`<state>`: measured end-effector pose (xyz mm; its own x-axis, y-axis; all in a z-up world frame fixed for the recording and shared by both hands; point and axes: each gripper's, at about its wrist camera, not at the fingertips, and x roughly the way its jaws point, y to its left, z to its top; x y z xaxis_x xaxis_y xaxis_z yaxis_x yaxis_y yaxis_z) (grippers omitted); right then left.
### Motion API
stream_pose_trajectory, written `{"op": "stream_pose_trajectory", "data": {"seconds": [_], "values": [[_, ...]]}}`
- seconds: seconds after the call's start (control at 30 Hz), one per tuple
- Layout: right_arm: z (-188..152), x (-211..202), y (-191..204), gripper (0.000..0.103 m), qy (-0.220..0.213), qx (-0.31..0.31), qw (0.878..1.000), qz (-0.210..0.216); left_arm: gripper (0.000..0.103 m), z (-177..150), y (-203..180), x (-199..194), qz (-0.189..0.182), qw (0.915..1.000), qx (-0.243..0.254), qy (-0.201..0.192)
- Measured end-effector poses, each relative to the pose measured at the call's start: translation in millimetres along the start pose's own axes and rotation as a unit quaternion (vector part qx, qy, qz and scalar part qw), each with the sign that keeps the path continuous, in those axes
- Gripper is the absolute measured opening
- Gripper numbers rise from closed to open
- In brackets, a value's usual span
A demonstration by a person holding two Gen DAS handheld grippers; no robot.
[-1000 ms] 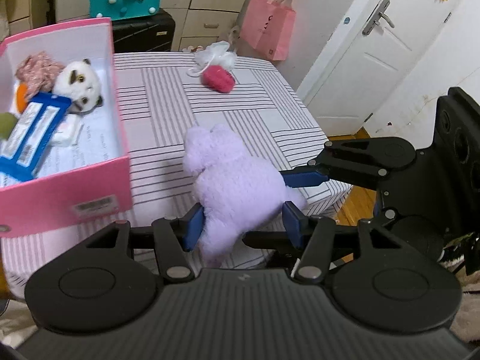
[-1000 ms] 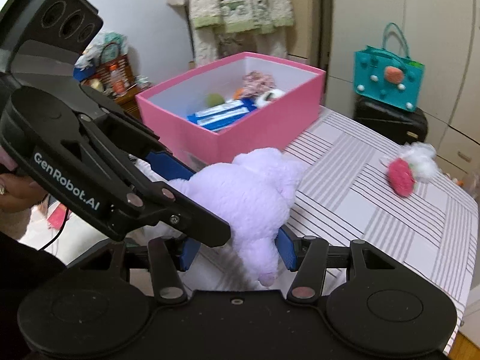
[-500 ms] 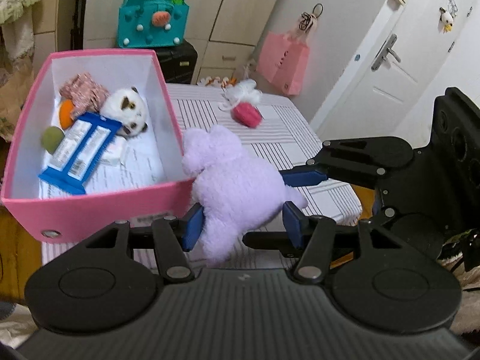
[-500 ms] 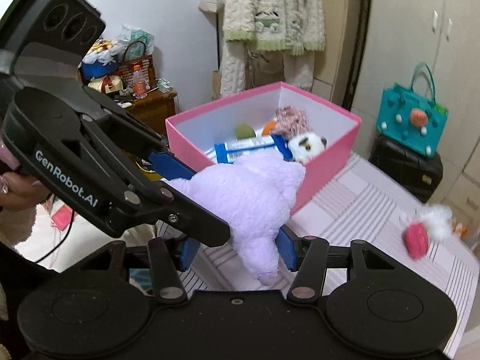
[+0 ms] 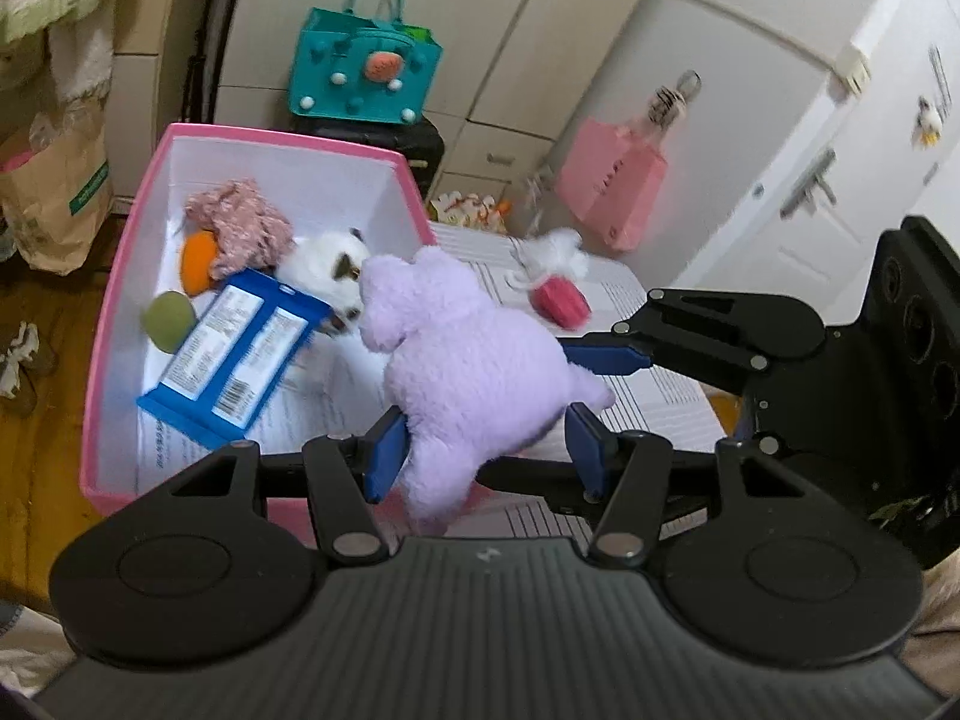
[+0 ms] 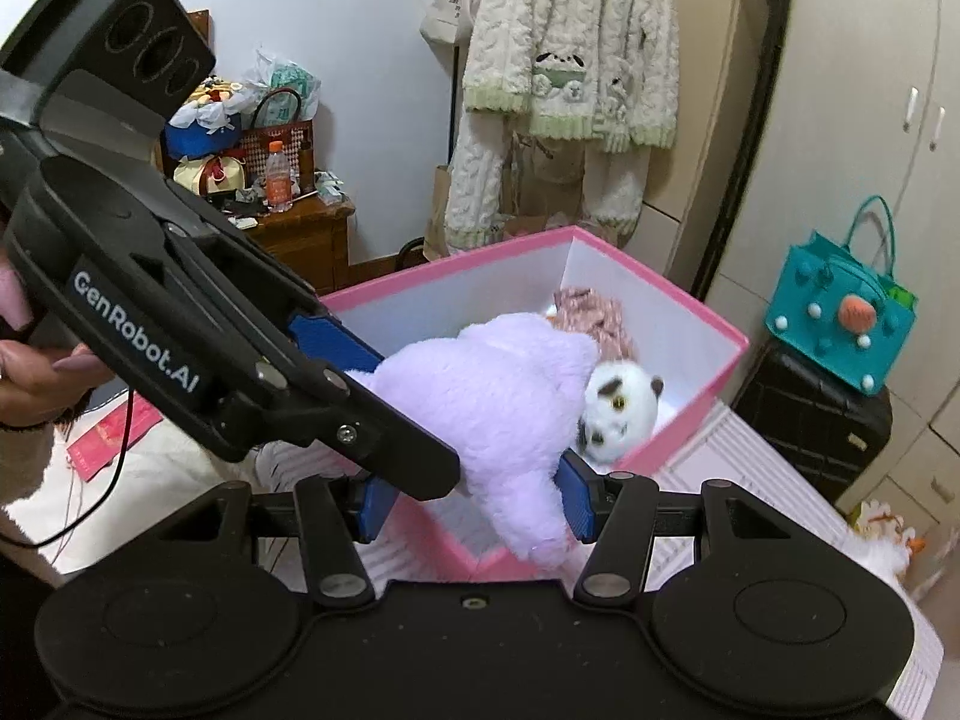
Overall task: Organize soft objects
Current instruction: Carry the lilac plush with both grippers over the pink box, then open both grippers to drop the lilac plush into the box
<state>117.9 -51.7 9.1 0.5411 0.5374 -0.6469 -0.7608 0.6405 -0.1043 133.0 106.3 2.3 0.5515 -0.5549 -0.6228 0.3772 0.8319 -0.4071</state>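
Note:
A purple plush toy (image 5: 480, 372) hangs in the air, held from two sides. My left gripper (image 5: 486, 450) is shut on its lower body, and my right gripper (image 6: 474, 501) is shut on it too, crossing in from the right of the left wrist view. The plush (image 6: 504, 396) hangs over the near right corner of the pink box (image 5: 99, 324), its head above the inside. In the box lie a white plush head (image 5: 327, 264), a blue packet (image 5: 240, 354), a pink knitted piece (image 5: 240, 228), an orange ball (image 5: 198, 255) and a green ball (image 5: 168, 321).
A red and white soft toy (image 5: 558, 300) lies on the striped tablecloth (image 5: 660, 384) beyond the plush. A teal bag (image 5: 366, 72) stands on a black case (image 6: 810, 420) behind the box. A pink bag (image 5: 612, 192) hangs by the door. A person's hand (image 6: 36, 378) holds the left gripper.
Both grippers have carried the purple plush up off the table and across to the pink box. Its head has passed over the box wall. The grip on it looks unchanged.

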Motion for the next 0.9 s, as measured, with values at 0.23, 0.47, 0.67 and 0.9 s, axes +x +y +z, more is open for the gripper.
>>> {"op": "stream_pose_trajectory", "data": {"seconds": [0.23, 0.47, 0.67, 0.9], "values": [[17, 54, -20, 0.058, -0.001, -0.042, 0.999, 0.020, 0.055, 15, 50, 24, 0.020, 0.9974, -0.068, -0.017], [36, 103, -38, 0.058, 0.027, -0.057, 0.996, 0.055, 0.055, 30, 89, 49, 0.046, 0.9912, -0.122, -0.020], [38, 141, -48, 0.057, 0.069, -0.090, 0.992, 0.057, 0.055, 37, 109, 72, 0.085, 0.9880, -0.129, -0.005], [32, 135, -42, 0.059, 0.081, -0.116, 0.990, 0.016, 0.059, 41, 112, 87, 0.077, 0.9880, -0.133, 0.014]]}}
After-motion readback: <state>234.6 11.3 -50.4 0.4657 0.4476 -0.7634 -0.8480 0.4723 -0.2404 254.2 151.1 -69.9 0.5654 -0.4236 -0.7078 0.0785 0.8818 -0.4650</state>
